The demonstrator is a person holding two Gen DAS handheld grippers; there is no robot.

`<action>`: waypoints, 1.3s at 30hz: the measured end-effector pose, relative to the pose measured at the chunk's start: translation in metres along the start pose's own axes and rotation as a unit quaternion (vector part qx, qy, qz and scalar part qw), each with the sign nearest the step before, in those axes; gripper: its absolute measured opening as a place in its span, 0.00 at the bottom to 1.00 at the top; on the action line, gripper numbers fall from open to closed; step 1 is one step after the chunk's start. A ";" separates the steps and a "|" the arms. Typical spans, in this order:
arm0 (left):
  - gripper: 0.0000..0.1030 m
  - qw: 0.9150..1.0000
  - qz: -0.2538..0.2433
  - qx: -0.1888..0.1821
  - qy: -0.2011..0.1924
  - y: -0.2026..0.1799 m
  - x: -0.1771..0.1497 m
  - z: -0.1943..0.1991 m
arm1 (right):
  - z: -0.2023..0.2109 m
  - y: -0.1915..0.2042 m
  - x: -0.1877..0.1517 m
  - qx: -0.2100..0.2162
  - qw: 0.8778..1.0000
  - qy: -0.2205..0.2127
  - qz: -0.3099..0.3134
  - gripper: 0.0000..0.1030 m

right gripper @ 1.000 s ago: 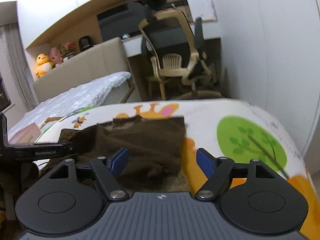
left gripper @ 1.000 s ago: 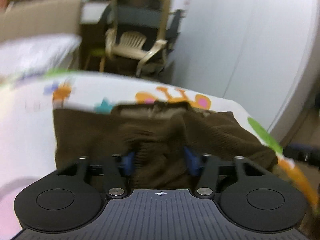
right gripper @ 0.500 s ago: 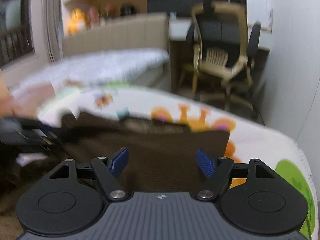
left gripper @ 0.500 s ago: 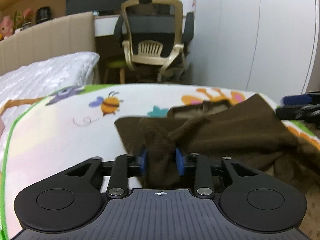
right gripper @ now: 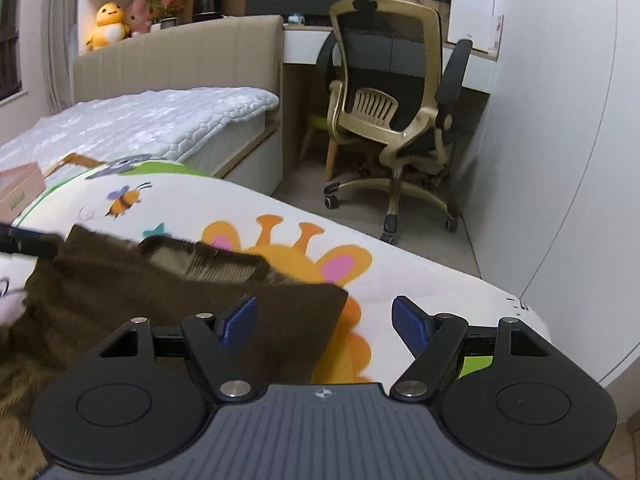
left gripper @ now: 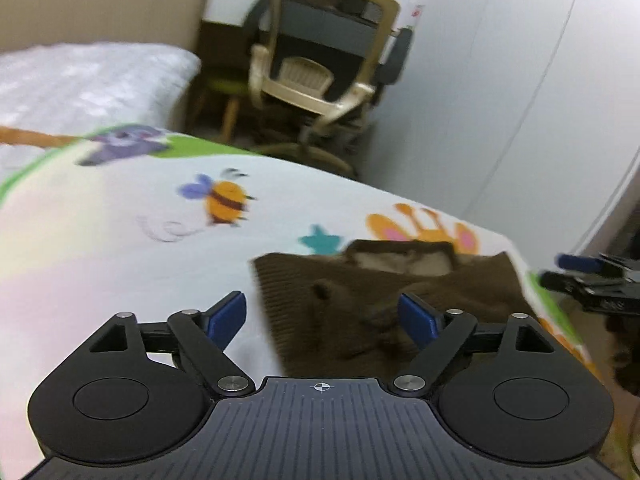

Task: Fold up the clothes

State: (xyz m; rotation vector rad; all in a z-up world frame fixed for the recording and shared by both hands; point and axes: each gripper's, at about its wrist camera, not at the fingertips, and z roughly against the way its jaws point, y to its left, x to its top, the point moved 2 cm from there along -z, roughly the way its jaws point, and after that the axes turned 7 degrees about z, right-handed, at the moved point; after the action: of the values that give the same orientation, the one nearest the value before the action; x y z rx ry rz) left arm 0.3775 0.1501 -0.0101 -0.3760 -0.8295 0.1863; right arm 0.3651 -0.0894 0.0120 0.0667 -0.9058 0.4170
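Note:
A dark brown knit sweater point(left gripper: 360, 300) lies on a white mat with cartoon animals point(left gripper: 120, 232), its collar facing away. My left gripper point(left gripper: 322, 316) is open and empty above the sweater's left edge. My right gripper point(right gripper: 324, 318) is open and empty above the sweater's point(right gripper: 160, 296) right corner, over the printed mat point(right gripper: 420, 276). The right gripper's tip shows in the left wrist view point(left gripper: 588, 276) at the far right. The left gripper's tip shows in the right wrist view point(right gripper: 24, 242) at the far left.
A beige office chair point(right gripper: 400, 120) stands beyond the mat by a white desk. A bed with a white quilt point(right gripper: 152, 120) lies at the left. A pink box point(right gripper: 18, 188) sits at the mat's left edge. A white wardrobe wall point(right gripper: 560, 140) is at the right.
My left gripper has let go of the bunched sweater and opened, and the fabric now lies flatter. My right gripper stayed open and shifted toward the sweater's right corner.

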 end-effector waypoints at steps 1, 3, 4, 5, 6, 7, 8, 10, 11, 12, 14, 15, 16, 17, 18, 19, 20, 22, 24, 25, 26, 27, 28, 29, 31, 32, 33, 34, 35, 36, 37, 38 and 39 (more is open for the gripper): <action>0.85 1.000 -0.008 0.008 0.002 -0.002 0.000 -0.006 | -0.012 -0.003 0.000 0.004 1.000 0.013 -0.009 0.69; 0.84 0.998 -0.033 0.047 0.011 -0.004 -0.004 -0.020 | -0.037 -0.004 -0.010 -0.008 0.999 0.042 -0.008 0.68; 0.84 0.997 -0.041 0.061 0.011 -0.002 -0.006 -0.023 | -0.047 -0.005 -0.017 -0.018 0.998 0.057 -0.003 0.68; 0.85 0.996 -0.049 0.075 0.011 0.000 -0.008 -0.027 | -0.054 -0.007 -0.023 -0.024 0.998 0.064 -0.004 0.70; 0.85 0.994 -0.056 0.088 0.012 0.002 -0.009 -0.030 | -0.055 -0.011 -0.027 -0.021 0.998 0.062 -0.014 0.71; 0.86 0.995 -0.050 0.086 0.011 0.005 -0.009 -0.028 | -0.055 -0.016 -0.029 -0.017 0.998 0.063 -0.028 0.71; 0.86 0.996 -0.044 0.083 0.010 0.008 -0.008 -0.026 | -0.051 -0.022 -0.028 -0.012 0.997 0.062 -0.047 0.71; 0.86 0.997 -0.032 0.067 0.006 0.013 -0.004 -0.018 | -0.042 -0.032 -0.024 -0.001 0.996 0.050 -0.080 0.70; 0.85 0.999 -0.016 0.050 0.009 0.015 -0.001 -0.015 | -0.040 -0.036 -0.022 0.010 0.994 0.044 -0.095 0.70; 0.85 0.999 0.001 0.034 0.011 0.017 0.001 -0.012 | -0.042 -0.038 -0.020 0.021 0.993 0.042 -0.111 0.70; 0.85 0.998 0.052 0.018 0.026 0.025 0.005 -0.016 | -0.046 -0.042 -0.016 0.043 0.988 0.036 -0.144 0.68; 0.85 0.996 0.077 0.010 0.033 0.028 0.006 -0.019 | -0.048 -0.044 -0.015 0.054 0.985 0.034 -0.160 0.68; 0.85 0.995 0.091 0.010 0.038 0.031 0.006 -0.024 | -0.053 -0.045 -0.014 0.064 0.982 0.034 -0.176 0.66; 0.84 0.994 0.098 0.014 0.041 0.033 0.004 -0.030 | -0.064 -0.043 -0.013 0.070 0.979 0.040 -0.189 0.61; 0.84 0.994 0.099 0.018 0.041 0.032 0.002 -0.036 | -0.075 -0.040 -0.013 0.076 0.976 0.049 -0.198 0.56; 0.84 0.995 0.097 0.020 0.026 0.030 0.001 -0.038 | -0.082 -0.035 -0.013 0.075 0.976 0.049 -0.200 0.55; 0.82 0.995 0.091 0.018 0.023 0.025 0.001 -0.042 | -0.085 -0.028 -0.010 0.073 0.978 0.044 -0.189 0.49; 0.80 0.997 0.078 0.014 0.015 0.017 0.001 -0.049 | -0.092 -0.012 -0.004 0.073 0.985 0.049 -0.146 0.47; 0.80 0.999 0.042 0.017 0.011 0.006 -0.001 -0.057 | -0.091 0.002 -0.003 0.061 0.992 0.051 -0.097 0.40; 0.79 1.000 0.015 0.020 0.010 0.000 -0.002 -0.061 | -0.088 0.004 -0.003 0.057 0.993 0.054 -0.087 0.25; 0.68 1.000 0.000 0.026 0.010 -0.004 -0.003 -0.063 | -0.083 0.004 -0.003 0.059 0.993 0.053 -0.088 0.14; 0.55 1.000 0.000 0.027 0.013 -0.005 -0.002 -0.062 | -0.074 -0.001 -0.002 0.069 0.991 0.047 -0.102 0.14; 0.24 1.000 0.012 0.021 0.020 -0.003 -0.001 -0.060 | -0.061 -0.004 -0.001 0.078 0.990 0.036 -0.112 0.13; 0.16 0.999 0.031 0.008 0.024 0.000 0.001 -0.053 | -0.043 -0.007 0.000 0.085 0.989 0.020 -0.116 0.13; 0.14 0.999 0.038 -0.010 0.011 -0.001 0.003 -0.032 | 0.003 -0.009 0.002 0.099 0.989 -0.013 -0.110 0.13; 0.14 1.000 0.026 -0.016 0.001 -0.004 0.003 -0.015 | 0.026 -0.009 0.002 0.103 0.989 -0.027 -0.099 0.13; 0.14 1.000 0.012 -0.023 -0.010 -0.007 0.002 0.003 | 0.049 -0.007 -0.001 0.106 0.990 -0.040 -0.086 0.13; 0.13 0.999 0.004 -0.032 -0.020 -0.011 -0.001 0.021 | 0.070 -0.004 -0.005 0.108 0.990 -0.049 -0.075 0.13; 0.13 0.999 -0.003 -0.041 -0.029 -0.015 -0.004 0.040 | 0.091 -0.001 -0.014 0.110 0.990 -0.055 -0.065 0.13; 0.13 0.998 -0.006 -0.050 -0.034 -0.017 -0.011 0.058 | 0.107 0.003 -0.024 0.111 0.991 -0.057 -0.056 0.13; 0.13 0.997 -0.010 -0.059 -0.038 -0.020 -0.018 0.075 | 0.124 0.007 -0.035 0.113 0.991 -0.059 -0.047 0.13; 0.13 0.997 -0.015 -0.066 -0.039 -0.022 -0.028 0.089 | 0.138 0.012 -0.048 0.112 0.991 -0.058 -0.038 0.13; 0.13 0.996 -0.022 -0.072 -0.039 -0.023 -0.039 0.103 | 0.147 0.016 -0.062 0.108 0.992 -0.053 -0.030 0.13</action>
State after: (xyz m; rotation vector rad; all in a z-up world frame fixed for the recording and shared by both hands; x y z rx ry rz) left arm 0.2755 0.1427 0.0359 -0.4881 -0.9296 0.1013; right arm 0.2152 -0.1283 0.0528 0.3172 -0.9580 0.4577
